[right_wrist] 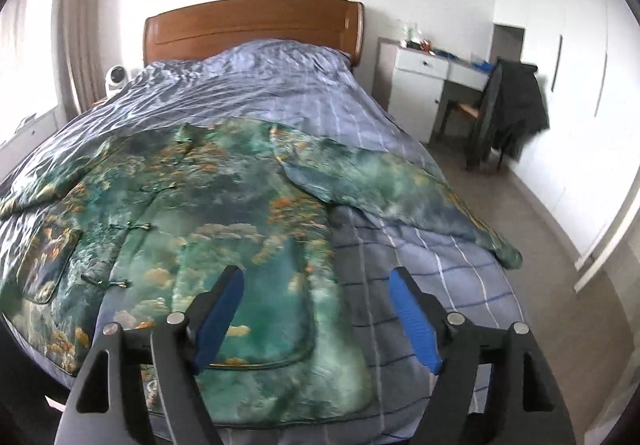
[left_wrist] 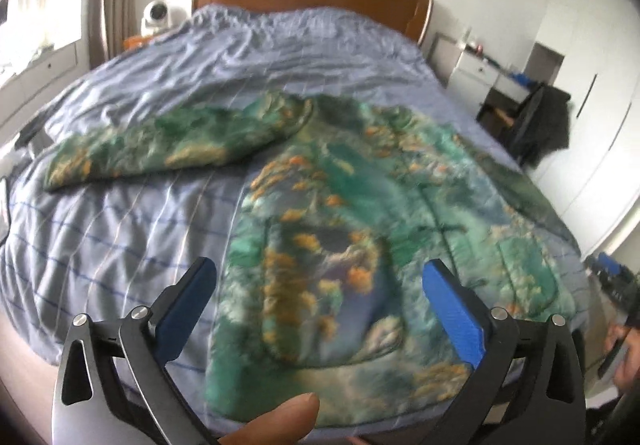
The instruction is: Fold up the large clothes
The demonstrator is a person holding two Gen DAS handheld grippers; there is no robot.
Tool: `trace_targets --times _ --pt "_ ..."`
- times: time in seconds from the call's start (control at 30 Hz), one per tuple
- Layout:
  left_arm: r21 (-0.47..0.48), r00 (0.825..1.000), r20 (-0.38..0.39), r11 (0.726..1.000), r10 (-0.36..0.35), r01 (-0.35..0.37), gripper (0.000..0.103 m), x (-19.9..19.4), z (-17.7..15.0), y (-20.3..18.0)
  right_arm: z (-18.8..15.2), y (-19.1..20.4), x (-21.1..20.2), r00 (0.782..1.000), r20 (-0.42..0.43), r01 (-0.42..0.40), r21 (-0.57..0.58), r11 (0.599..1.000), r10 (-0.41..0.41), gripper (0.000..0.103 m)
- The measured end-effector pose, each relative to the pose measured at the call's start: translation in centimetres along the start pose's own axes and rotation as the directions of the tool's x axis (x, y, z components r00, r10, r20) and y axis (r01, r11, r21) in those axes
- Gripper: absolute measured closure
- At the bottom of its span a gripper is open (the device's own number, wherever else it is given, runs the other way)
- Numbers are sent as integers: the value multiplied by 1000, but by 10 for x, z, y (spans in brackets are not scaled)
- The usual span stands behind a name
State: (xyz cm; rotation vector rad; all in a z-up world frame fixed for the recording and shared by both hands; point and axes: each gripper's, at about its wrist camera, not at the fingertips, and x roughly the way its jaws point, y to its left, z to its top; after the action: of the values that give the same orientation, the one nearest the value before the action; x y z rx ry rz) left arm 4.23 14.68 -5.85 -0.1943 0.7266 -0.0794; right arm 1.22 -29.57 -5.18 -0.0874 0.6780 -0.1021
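Note:
A large green padded jacket [left_wrist: 360,213] with orange and cloud print lies spread flat, front up, on the bed; it also shows in the right wrist view [right_wrist: 224,213]. One sleeve [left_wrist: 168,141] stretches out to the left, the other sleeve [right_wrist: 400,189] to the right. My left gripper [left_wrist: 320,273] is open and empty, above the jacket's lower left part near a patch pocket. My right gripper [right_wrist: 316,281] is open and empty, above the jacket's lower right edge.
The bed [right_wrist: 440,285] has a blue striped duvet and a wooden headboard [right_wrist: 252,29]. A white fan [right_wrist: 116,79] stands at its left. A white desk [right_wrist: 432,77] and a chair with a dark coat [right_wrist: 512,109] stand at the right by white wardrobes.

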Motion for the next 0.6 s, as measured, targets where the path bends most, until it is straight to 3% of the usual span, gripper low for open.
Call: trace_targets --times 0.2,0.33,0.6 --pt "51 997 71 998 33 -37 0 -5 -1 -18 -9 25 -1 999 -1 -38 -45 998 38 26" --pt "84 990 93 990 102 -110 0 -4 -2 -27 -14 34 -3 999 3 -53 -55 997 53 26" --pt "72 994 38 992 102 -105 0 6 3 -31 -15 47 -5 998 6 -70 -88 994 70 26"
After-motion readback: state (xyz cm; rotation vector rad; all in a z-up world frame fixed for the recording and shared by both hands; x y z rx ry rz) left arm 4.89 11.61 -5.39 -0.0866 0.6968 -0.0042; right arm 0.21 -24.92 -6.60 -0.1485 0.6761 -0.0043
